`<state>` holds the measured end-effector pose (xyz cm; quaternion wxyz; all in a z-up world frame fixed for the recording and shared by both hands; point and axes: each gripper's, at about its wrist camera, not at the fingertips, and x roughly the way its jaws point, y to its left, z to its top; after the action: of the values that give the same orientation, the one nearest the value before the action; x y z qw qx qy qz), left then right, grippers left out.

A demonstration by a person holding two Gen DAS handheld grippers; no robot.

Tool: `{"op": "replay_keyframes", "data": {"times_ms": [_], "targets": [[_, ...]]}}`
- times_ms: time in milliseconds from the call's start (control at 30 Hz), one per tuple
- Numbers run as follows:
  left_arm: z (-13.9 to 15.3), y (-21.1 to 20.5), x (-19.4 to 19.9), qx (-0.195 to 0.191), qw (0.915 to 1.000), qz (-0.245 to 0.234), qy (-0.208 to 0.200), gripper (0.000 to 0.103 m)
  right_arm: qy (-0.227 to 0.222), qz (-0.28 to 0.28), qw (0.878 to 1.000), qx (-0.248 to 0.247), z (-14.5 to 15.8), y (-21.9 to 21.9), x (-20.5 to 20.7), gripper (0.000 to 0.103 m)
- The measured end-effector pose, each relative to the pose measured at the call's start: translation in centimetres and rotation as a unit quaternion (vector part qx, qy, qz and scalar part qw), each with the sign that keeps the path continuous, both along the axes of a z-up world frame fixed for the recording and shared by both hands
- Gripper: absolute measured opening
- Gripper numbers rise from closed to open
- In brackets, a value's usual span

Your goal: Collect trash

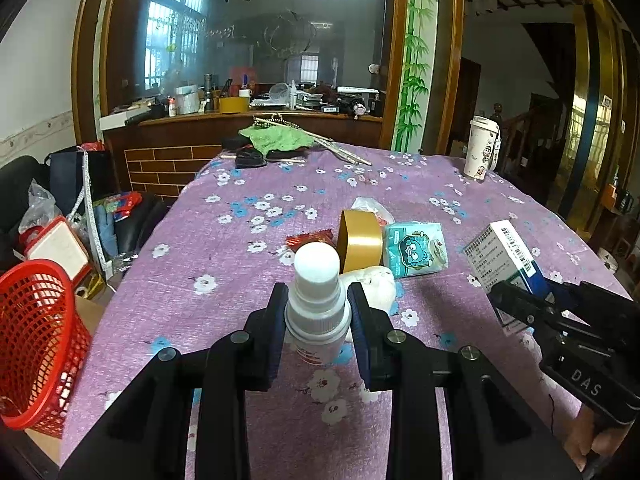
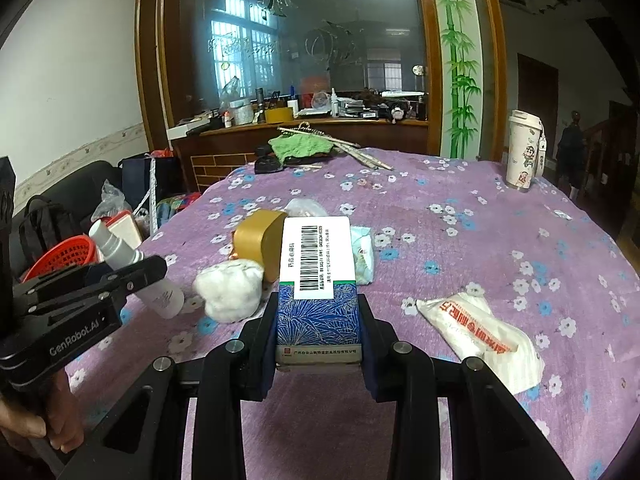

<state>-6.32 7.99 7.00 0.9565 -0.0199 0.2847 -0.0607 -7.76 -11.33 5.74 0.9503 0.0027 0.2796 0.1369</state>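
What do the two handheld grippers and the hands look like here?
Both grippers are matte black with silver pivot bolts and dark blue finger pads. The left gripper reads "GenRobot.AI"; the right gripper reads "DAS". Bare fingers show, no sleeves or cables.

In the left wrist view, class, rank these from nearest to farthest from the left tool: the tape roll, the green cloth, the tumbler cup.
1. Tape roll, just ahead of the left tool.
2. Tumbler cup, far right edge.
3. Green cloth, table's far end.
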Motion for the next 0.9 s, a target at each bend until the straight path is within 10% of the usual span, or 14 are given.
{"op": "replay_keyframes", "data": {"times_ms": [900], "targets": [[3.1, 4.8, -3.9, -0.029, 0.9988, 0.037, -0.014, 0.029, 0.013, 0.062, 0.998, 0.016, 1.9, 4.2, -2.9, 0.037]]}}
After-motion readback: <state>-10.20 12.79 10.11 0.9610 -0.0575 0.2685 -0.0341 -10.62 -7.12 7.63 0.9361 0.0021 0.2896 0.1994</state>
